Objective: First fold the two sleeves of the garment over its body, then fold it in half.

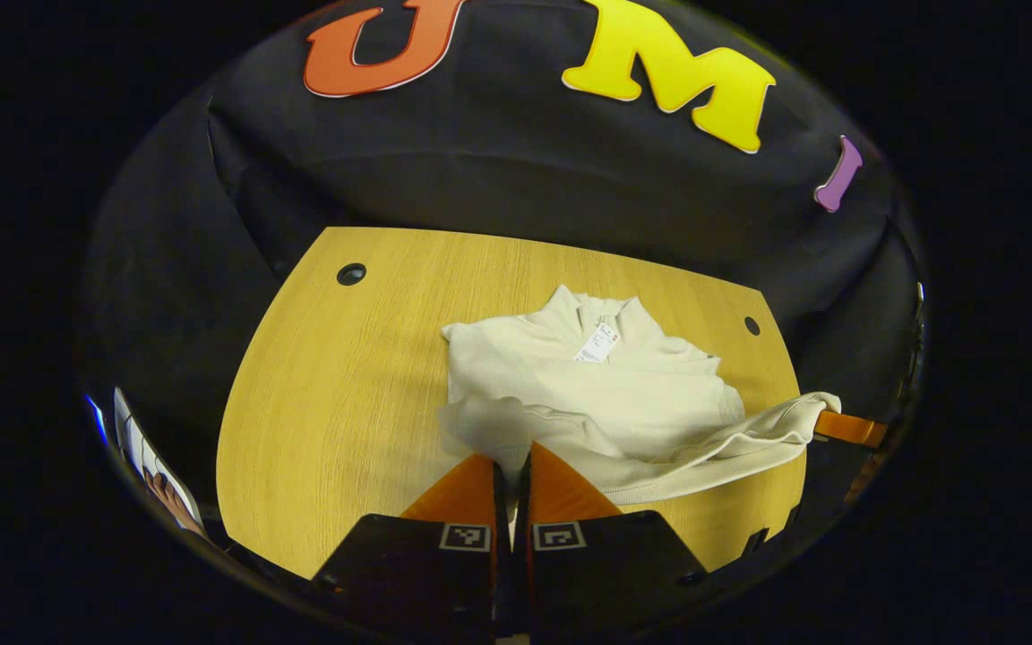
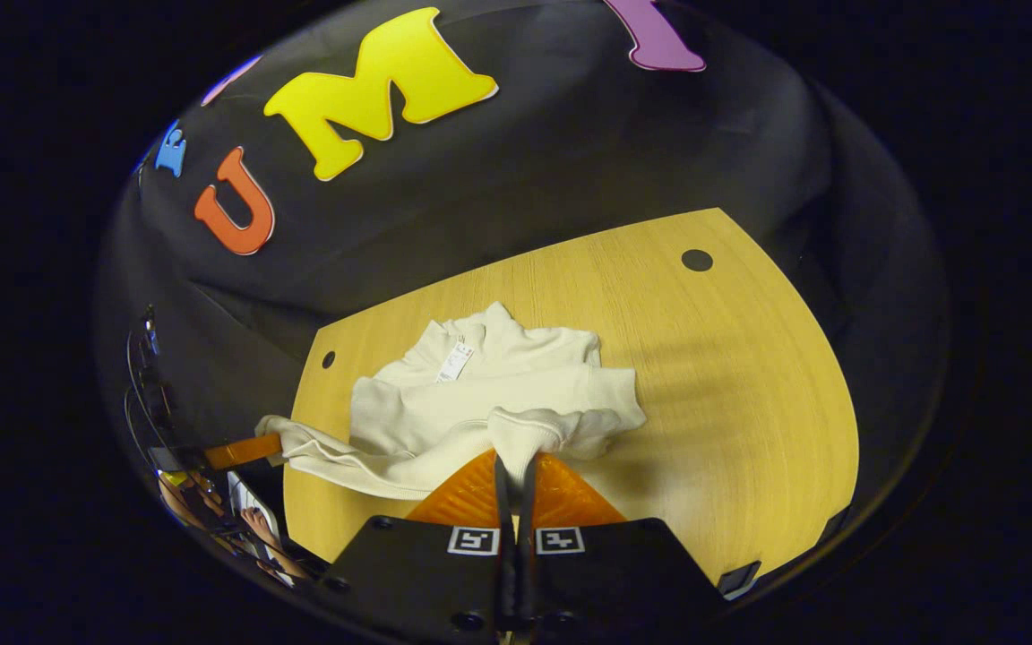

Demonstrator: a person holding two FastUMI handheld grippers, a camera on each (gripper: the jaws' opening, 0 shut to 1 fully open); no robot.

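The bench (image 1: 337,376) is a light wood top with the garment (image 1: 588,385) lying across its middle, collar toward the booth wall, hem toward the near edge. The garment is a pale long-sleeved top. Its body lies mostly flat, though the near portion is bunched and lifted.

Each sleeve (image 1: 749,439) is drawn off the surface by a gripper. In the left gripper view, the left gripper (image 1: 512,466) has its jaws closed on a fold of fabric at the garment's near edge. In that view the far sleeve stretches sideways to the other gripper at the bench edge. In the right gripper view, the right gripper (image 2: 514,466) has its jaws closed on a cuff-like gather (image 2: 525,430) of cloth.

Judgement: the sleeve-folding step appears to be in hand, with both sleeves gripped and neither yet lying flat on the body.

To do it well:
- Keep both jaws clamped so the cloth cannot slip.
- Carry each sleeve across the chest, low over the fabric.
- Lay each sleeve straight, without twisting the cuff.
- Avoid dragging the body along, which would wrinkle it.
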